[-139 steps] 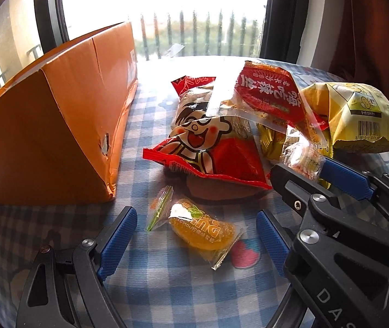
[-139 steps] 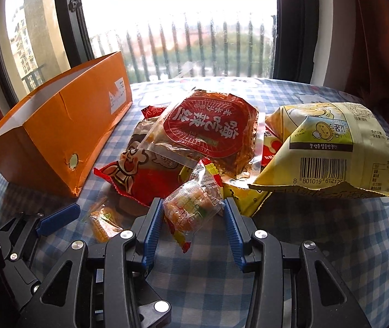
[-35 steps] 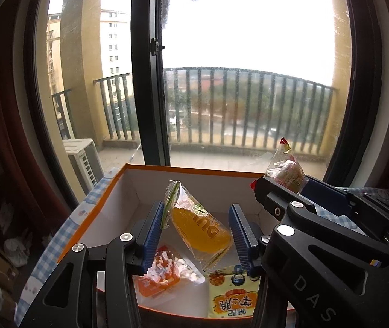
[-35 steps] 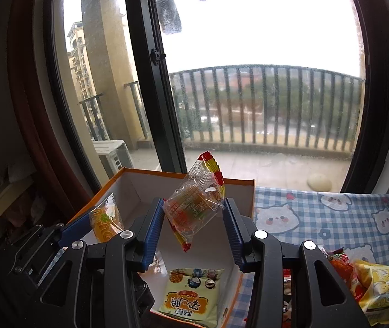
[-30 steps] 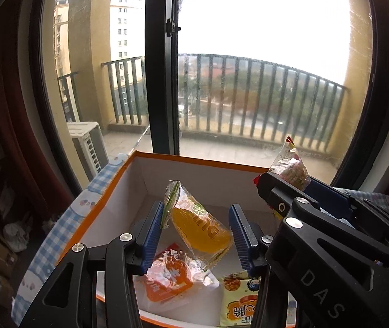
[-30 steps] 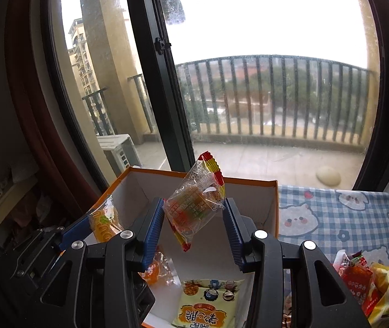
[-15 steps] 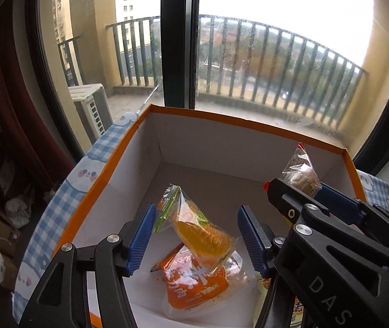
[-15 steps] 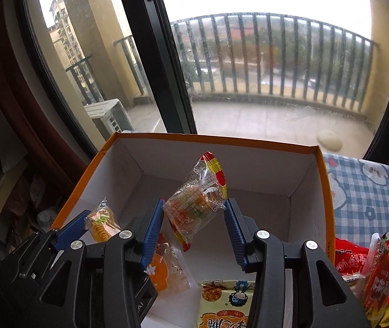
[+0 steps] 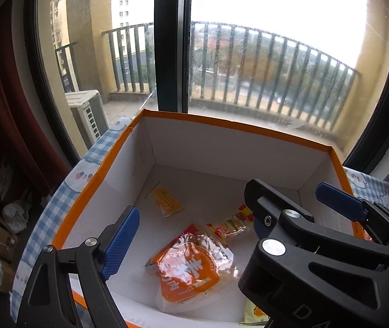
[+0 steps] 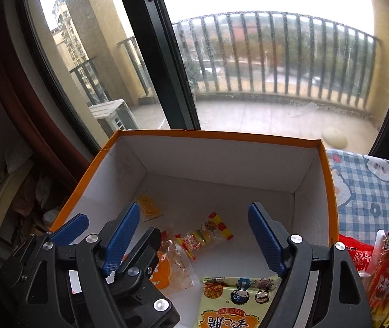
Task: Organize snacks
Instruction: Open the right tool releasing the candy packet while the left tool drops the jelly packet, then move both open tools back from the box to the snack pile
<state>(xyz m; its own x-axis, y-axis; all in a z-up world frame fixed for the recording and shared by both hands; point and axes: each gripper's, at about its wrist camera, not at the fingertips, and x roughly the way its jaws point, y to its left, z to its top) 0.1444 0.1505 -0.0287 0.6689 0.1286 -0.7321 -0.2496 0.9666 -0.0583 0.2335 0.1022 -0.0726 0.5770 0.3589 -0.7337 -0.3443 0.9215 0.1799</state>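
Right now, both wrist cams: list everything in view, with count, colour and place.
Box: 1, orange outside, white inside, open top, on the table by the window.
Orange jelly packet: 1, yellow-orange, on the box floor, far left.
Clear candy packet: 1, clear with red-yellow ends, on the box floor, middle.
Orange-label pack: 1, clear with orange label, box floor, near side.
Yellow noodle snack bag: 1, yellow-orange, box floor, near right.
Snack pile: several, red and yellow, on the table right of the box.
Tablecloth: 1, blue-white check.
Window and balcony railing: behind the box.
Left tool: 1, black with blue pads, open, empty, over the box.
Right tool: 1, same, open, empty, over the box.
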